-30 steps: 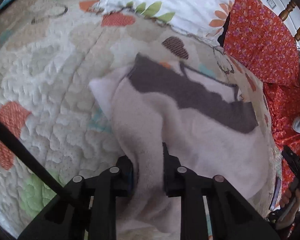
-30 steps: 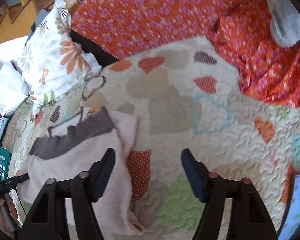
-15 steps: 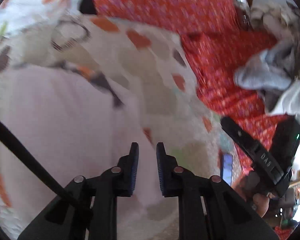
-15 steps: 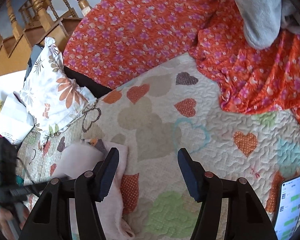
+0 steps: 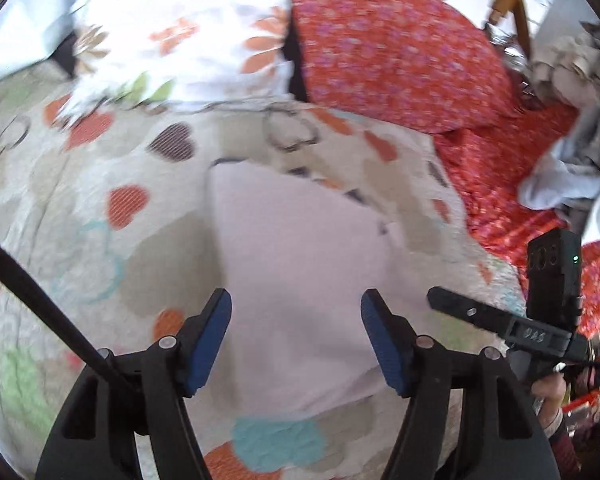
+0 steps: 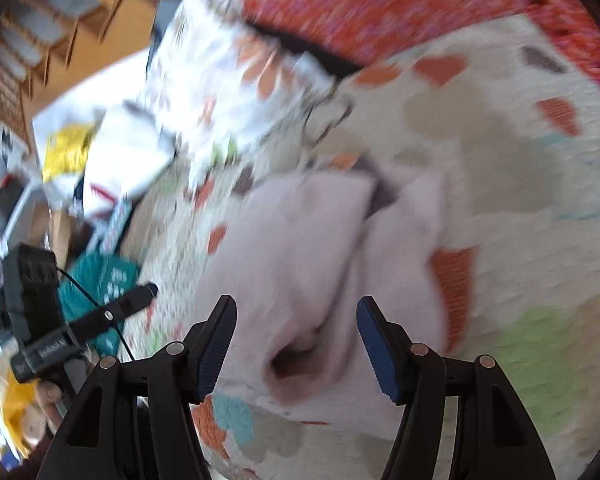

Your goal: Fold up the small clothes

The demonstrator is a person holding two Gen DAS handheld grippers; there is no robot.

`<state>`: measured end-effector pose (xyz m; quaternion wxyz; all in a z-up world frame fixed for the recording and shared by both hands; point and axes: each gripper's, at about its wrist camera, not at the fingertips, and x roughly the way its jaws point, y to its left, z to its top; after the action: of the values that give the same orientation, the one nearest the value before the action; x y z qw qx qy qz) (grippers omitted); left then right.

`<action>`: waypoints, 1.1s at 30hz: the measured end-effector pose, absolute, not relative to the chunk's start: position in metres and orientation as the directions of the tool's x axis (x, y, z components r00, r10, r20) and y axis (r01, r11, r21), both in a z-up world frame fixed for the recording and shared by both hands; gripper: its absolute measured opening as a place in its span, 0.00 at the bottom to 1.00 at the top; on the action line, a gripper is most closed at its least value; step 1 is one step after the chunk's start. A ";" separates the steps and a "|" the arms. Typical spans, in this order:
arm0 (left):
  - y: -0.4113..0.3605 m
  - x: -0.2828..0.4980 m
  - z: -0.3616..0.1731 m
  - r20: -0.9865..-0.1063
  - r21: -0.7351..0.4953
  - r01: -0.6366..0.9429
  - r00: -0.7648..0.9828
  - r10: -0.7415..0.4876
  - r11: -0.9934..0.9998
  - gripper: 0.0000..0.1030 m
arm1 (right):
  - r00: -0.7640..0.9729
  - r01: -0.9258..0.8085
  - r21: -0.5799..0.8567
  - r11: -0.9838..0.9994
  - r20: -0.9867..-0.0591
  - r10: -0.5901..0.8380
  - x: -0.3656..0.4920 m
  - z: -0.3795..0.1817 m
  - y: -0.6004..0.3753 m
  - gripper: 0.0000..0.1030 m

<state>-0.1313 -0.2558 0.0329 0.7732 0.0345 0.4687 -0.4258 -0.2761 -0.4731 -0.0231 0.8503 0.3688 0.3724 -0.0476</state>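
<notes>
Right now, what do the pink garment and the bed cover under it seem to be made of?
The pink garment looks like soft fleece or knit: matte, fuzzy, with rounded folds; blur leaves it open. The bed cover seems quilted cotton: stitched wavy lines make puffy ridges around the printed hearts.

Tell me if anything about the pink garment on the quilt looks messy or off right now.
The pink garment isn't squared up: in the right wrist view its top layer sits askew over the lower one, a dark grey band pokes out at the far end, and a sleeve-like opening gapes at the near edge. Both grippers are open above it.
</notes>
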 end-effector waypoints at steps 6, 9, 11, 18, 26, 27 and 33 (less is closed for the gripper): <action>-0.239 -0.122 0.017 -0.766 -0.364 0.634 0.214 -0.607 0.683 0.64 | 0.663 0.367 0.571 0.734 -0.714 0.224 -0.265 -0.040 -0.457 0.16; -0.242 -0.125 0.016 -0.750 -0.384 0.636 0.207 -0.628 0.669 0.65 | 0.671 0.377 0.496 0.782 -0.729 0.138 -0.294 -0.014 -0.455 0.14; -0.253 -0.130 0.012 -0.742 -0.384 0.653 0.202 -0.639 0.652 0.70 | 0.625 0.431 0.402 0.808 -0.779 0.054 -0.313 -0.016 -0.455 0.14; -0.309 -0.144 -0.058 -0.852 -0.310 0.682 0.111 -0.512 0.663 0.72 | 0.492 0.518 0.371 0.771 -0.866 0.087 -0.326 -0.054 -0.475 0.16; -0.279 -0.120 -0.039 -0.728 -0.458 0.619 0.151 -0.668 0.638 0.87 | 0.700 0.551 0.556 0.622 -0.714 0.019 -0.341 -0.026 -0.546 0.76; -0.281 -0.111 -0.043 -0.723 -0.469 0.605 0.154 -0.673 0.643 0.90 | 0.701 0.546 0.570 0.614 -0.712 0.037 -0.331 -0.032 -0.556 0.76; -0.325 -0.088 -0.095 -0.704 -0.616 0.549 -0.063 -0.708 0.564 0.94 | 0.656 0.521 0.562 0.642 -0.745 0.120 -0.250 -0.079 -0.557 0.69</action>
<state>-0.0879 -0.3247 -0.0948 0.6809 -0.0701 0.5643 -0.4616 -0.2502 -0.5572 -0.0795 0.8149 0.4047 0.3962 -0.1231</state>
